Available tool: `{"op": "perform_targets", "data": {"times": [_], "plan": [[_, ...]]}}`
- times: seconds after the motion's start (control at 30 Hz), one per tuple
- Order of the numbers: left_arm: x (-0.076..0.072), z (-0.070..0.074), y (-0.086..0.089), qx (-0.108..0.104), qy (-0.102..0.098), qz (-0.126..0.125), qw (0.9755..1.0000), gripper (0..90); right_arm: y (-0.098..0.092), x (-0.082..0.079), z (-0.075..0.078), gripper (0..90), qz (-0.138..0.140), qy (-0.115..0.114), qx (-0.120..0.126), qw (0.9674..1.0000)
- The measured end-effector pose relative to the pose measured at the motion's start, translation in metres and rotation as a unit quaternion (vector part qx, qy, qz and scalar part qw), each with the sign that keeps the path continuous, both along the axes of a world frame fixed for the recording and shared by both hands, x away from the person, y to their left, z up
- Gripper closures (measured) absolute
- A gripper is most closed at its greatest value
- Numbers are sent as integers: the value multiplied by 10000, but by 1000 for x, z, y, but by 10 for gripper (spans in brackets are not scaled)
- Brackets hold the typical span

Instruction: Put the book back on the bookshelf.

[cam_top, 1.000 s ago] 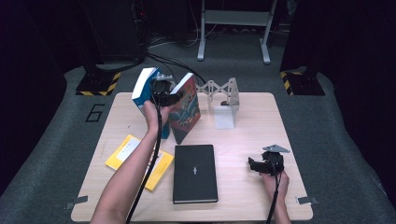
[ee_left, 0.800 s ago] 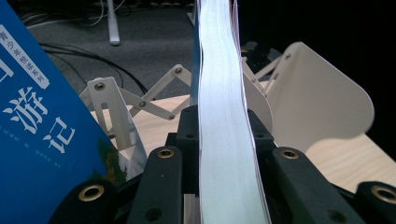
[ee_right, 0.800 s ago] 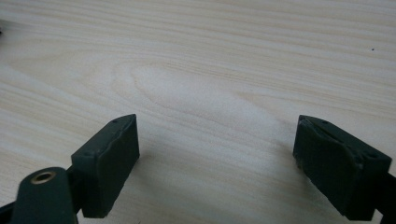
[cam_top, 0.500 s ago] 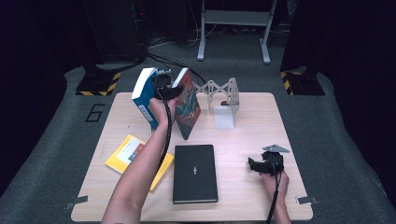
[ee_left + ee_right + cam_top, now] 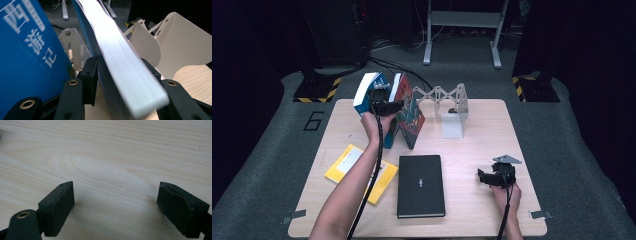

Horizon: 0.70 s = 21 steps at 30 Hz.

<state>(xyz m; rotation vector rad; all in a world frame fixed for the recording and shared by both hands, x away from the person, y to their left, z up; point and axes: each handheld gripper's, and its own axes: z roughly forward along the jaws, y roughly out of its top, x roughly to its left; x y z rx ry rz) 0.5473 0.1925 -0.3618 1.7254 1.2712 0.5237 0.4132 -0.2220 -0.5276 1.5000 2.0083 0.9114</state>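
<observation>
Fingers (image 5: 60, 207) of the right gripper (image 5: 484, 176): spread wide over bare wood, nothing between them, parked at the near right of the table (image 5: 472, 145). At near centre we see a black notebook (image 5: 421, 184) lying flat, closed. A yellow booklet (image 5: 349, 162) lies to its left, partly under the person's left forearm.

Farther back is the left gripper (image 5: 120, 72), which straddles the picture-cover book (image 5: 409, 117). Its jaws have just been opening with the book between them, and as far as we can tell the pads stand just off the covers, not pinching. The book stands tilted at the left end of the white folding rack (image 5: 447, 97), at the table's far edge. A blue book (image 5: 27, 50) leans just beside it, on the left jaw's outer side.

Risk, in our judgement: the picture-cover book isn't upright, so once let go it may tip toward the near side or slide out of its slot. Pulling the hand back askew could catch a cover and drag it along.

Obstacles: the blue book crowds the left jaw, so a wider opening may nudge it. The rack's plates hem in the far side.
</observation>
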Motion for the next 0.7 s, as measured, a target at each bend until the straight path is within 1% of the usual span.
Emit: {"op": "perform_targets", "data": {"times": [0.03,0.1,0.17,0.23,0.3,0.33,0.4,0.47,0.5,0.53,0.57,0.6,0.63,0.67,0.7], "plan": [[-2,-2,2,-86,-30,20,10000,567,0,0,0,140,7,0,-5,10000],[-5,-7,3,-148,-42,-33,9999,567,0,0,0,140,-3,-1,-4,10000],[-7,-9,2,-121,-79,-79,9999,567,1,0,0,141,-29,15,-2,10000],[-8,-12,0,-152,-89,-94,9998,566,1,0,0,141,-32,16,-5,10000],[-8,-14,-3,-112,-117,-98,9998,566,1,-1,0,142,-36,18,-4,10000],[-8,-15,-4,-69,-92,-122,9999,566,1,-1,0,142,-38,18,-7,10000],[-8,-18,-7,-9,-108,-107,9999,566,1,-1,0,141,-39,20,-9,10000],[-9,-19,-8,14,-117,-79,9999,589,1,-1,0,142,-40,18,-11,10000],[-9,-19,-8,18,-113,-58,9999,614,1,-1,0,142,-40,19,-12,10000],[-10,-19,-7,69,-106,-15,9999,647,2,-1,0,142,-41,19,-15,10000],[-11,-19,-7,74,-149,58,9998,681,2,-1,0,142,-42,19,-16,10000],[-11,-20,-7,32,-186,75,9998,709,2,0,0,142,-38,16,-17,10000],[-12,-22,-5,-180,-214,109,9995,726,2,-1,0,142,-37,16,-18,10000],[-13,-23,-5,-243,-246,133,9993,738,2,-1,0,142,-40,18,-14,10000],[-15,-24,-7,-248,-332,175,9990,742,2,0,0,142,-54,13,-4,10000]]}}
